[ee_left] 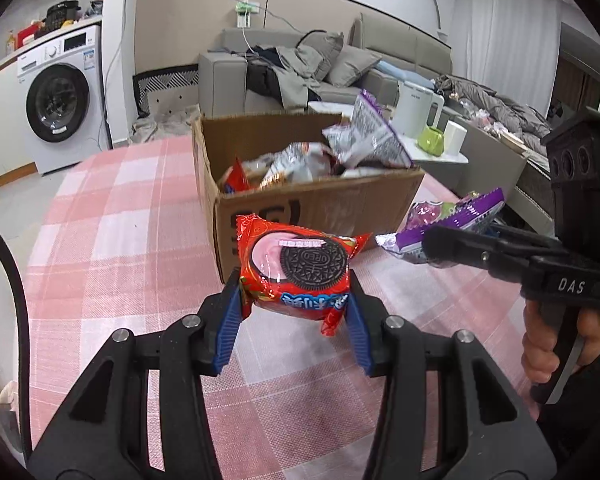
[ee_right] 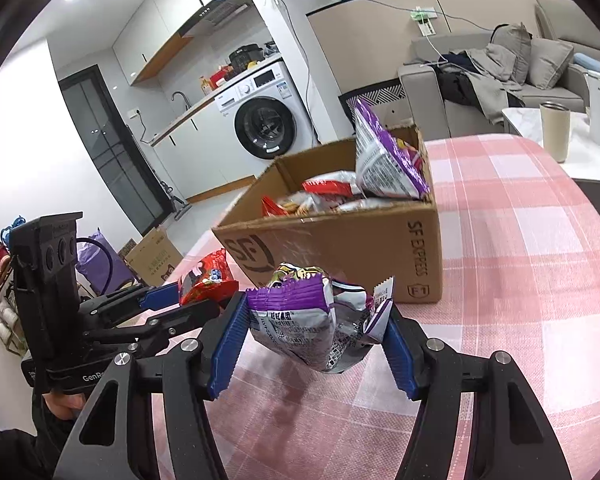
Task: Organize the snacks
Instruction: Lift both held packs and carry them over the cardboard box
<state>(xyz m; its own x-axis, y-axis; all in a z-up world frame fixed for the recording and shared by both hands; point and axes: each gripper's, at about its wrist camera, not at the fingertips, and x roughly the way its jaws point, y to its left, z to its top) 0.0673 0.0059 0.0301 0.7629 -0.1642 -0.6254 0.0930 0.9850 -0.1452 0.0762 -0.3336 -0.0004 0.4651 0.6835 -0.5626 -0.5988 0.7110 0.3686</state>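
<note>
My left gripper [ee_left: 296,296] is shut on a red Oreo packet [ee_left: 298,266], held above the pink checked tablecloth [ee_left: 112,248] just in front of the cardboard box [ee_left: 320,208]. My right gripper [ee_right: 314,316] is shut on a purple and silver snack bag [ee_right: 308,320], lifted off the cloth near the box [ee_right: 356,248]. The box holds several snack bags, with a purple and silver bag [ee_right: 384,160] standing up at its far corner. In the left wrist view the right gripper [ee_left: 432,246] shows at the right with the purple bag [ee_left: 452,220]. The right wrist view has the left gripper [ee_right: 204,300] with the red packet [ee_right: 206,280] at the left.
A hand [ee_left: 560,344] grips the right tool's handle. Beyond the table stand a washing machine [ee_left: 60,100], a grey sofa [ee_left: 300,68] with clothes, and a side table with a white kettle [ee_left: 418,108], green cup [ee_left: 432,140] and a beige tumbler [ee_right: 555,132].
</note>
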